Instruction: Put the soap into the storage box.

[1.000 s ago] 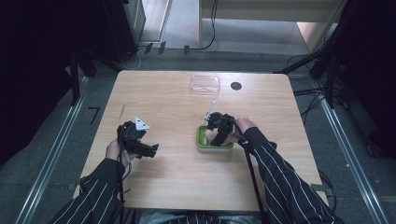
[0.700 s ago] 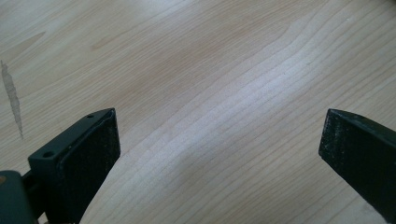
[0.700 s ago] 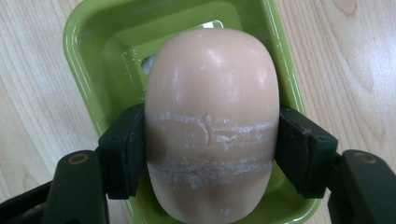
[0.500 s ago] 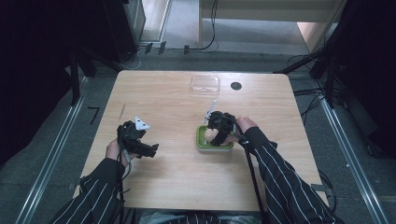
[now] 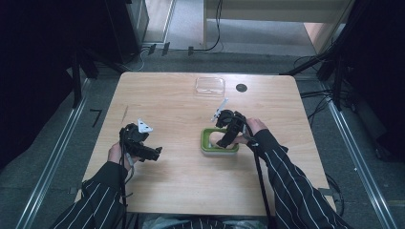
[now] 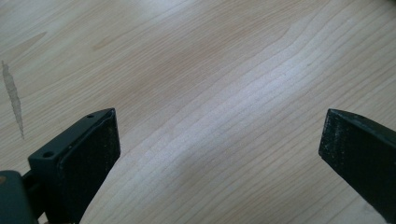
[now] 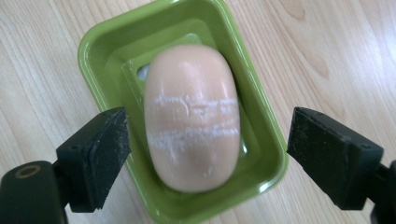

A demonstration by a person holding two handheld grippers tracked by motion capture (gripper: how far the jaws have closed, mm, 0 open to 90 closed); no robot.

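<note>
Table [image 5: 181,191] of pale wood carried two hand-held grippers, one soap dish, one bar of soap, one clear lid and one small black disc. At the left, the left gripper [image 6: 219,154] rested low over bare wood with its two jaws spread wide and nothing between them. Right of centre sat the green soap dish [image 7: 98,51], and in it lay the single peach-coloured soap bar [image 7: 191,116], marked by two chalky white bands across its middle. The right gripper [image 7: 208,154] hung over the dish; its jaws had just been opening, and they stood apart on either side of the bar, pads clear of it. Farther back lay the clear plastic lid [image 5: 209,85], with the black disc [image 5: 241,88] just beside it.
</note>
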